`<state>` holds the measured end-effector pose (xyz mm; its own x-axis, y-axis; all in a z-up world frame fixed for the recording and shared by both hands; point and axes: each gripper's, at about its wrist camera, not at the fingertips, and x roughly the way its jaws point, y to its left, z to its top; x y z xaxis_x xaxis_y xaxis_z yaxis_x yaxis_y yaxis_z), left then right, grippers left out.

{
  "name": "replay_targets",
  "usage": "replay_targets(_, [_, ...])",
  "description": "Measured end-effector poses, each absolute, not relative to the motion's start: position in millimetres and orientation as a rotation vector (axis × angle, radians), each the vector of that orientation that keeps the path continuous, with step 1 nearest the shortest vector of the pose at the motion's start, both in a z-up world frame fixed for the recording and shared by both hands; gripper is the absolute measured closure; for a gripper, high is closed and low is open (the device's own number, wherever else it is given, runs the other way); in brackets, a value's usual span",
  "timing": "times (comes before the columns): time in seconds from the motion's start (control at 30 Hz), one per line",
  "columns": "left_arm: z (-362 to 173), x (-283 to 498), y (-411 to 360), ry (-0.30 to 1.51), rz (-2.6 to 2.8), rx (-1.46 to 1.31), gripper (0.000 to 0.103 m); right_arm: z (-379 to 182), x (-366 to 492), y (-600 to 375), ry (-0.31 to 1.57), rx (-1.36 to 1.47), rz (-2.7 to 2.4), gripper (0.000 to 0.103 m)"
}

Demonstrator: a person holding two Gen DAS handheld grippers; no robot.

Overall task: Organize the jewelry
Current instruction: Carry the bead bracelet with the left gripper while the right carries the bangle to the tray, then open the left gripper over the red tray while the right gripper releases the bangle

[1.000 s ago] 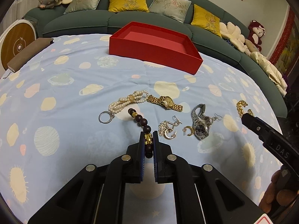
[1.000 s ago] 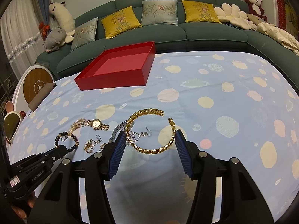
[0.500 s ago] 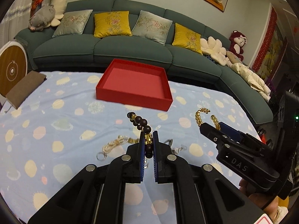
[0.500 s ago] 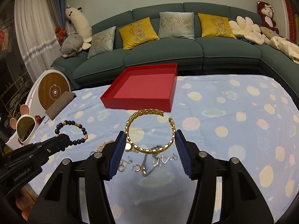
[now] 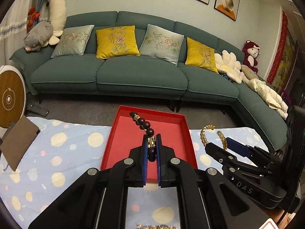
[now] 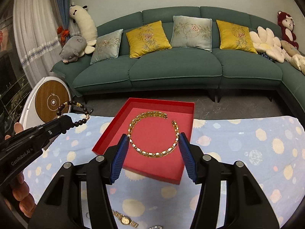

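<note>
Left claw [image 5: 152, 146] nearly closed, pinching dark beaded bracelet [image 5: 142, 123] by gold bead; bracelet juts forward above red tray [image 5: 112, 139]. Right claw [image 6: 152, 143] spread wide, pads gripping gold cuff bracelet [image 6: 152, 133] at both sides, above tray interior. Lettering: "DAS" on right claw body, "GenRobot.AI" on left. Tray sits on bench [image 6: 247, 152], on planet-print cloth.

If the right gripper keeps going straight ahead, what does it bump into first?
Probably the red tray. The right gripper, clamping the gold bangle, seems to point across the tray's floor toward its far wall, though depth is hard to judge.
</note>
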<state>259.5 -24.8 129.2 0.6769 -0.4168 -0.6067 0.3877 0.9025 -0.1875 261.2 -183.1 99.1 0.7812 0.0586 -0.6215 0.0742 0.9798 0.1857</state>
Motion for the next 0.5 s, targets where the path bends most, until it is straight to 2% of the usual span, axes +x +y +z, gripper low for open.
replay_targets(0.3, [77,366,-66,0.754,-0.391,0.014,0.098,47,359,-209,0.741,0.235,-0.046,0.05])
replay_targets(0.5, [42,410,-77,0.802,-0.352,0.025,0.098,19,400,-213,0.784,0.225,-0.059,0.05])
